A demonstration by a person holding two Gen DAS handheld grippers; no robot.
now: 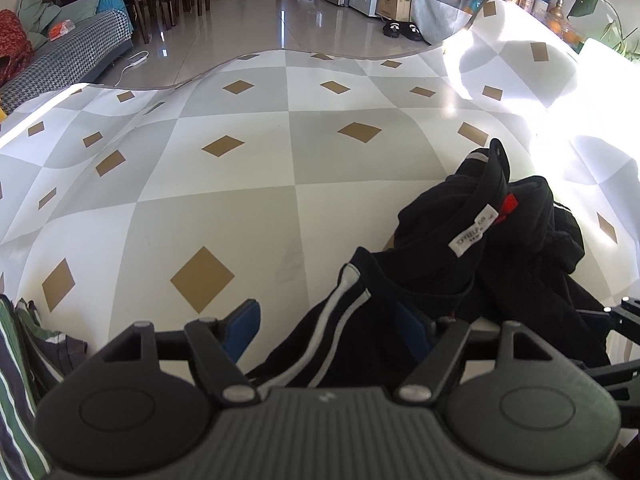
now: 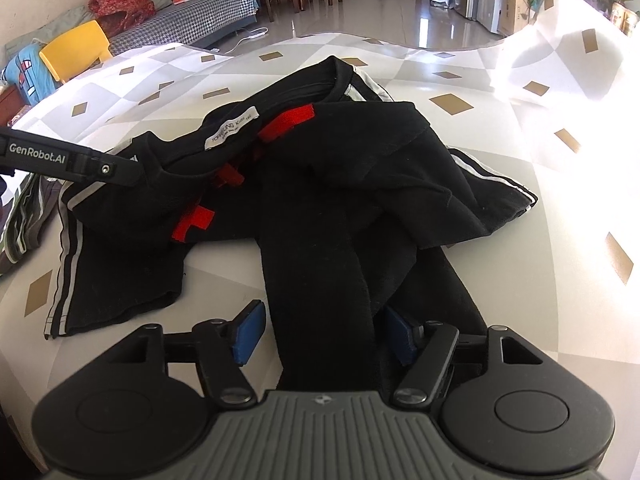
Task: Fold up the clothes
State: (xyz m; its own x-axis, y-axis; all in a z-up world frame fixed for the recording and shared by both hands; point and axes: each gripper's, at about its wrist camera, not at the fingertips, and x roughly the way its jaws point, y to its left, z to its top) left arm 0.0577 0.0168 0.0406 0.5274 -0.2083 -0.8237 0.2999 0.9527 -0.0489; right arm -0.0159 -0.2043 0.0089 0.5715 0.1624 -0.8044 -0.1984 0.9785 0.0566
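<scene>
Black garment point(image 2: 320, 200) crumpled on checkered tablecloth point(image 1: 224, 184), sofa point(image 1: 68, 52) beyond.

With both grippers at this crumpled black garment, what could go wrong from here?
1. The black garment with white side stripes lies bunched and twisted, so a fold may trap wrinkles.
2. The right gripper straddles only a narrow strip and may drag it.
3. The striped green cloth beside the left gripper could snag.
</scene>
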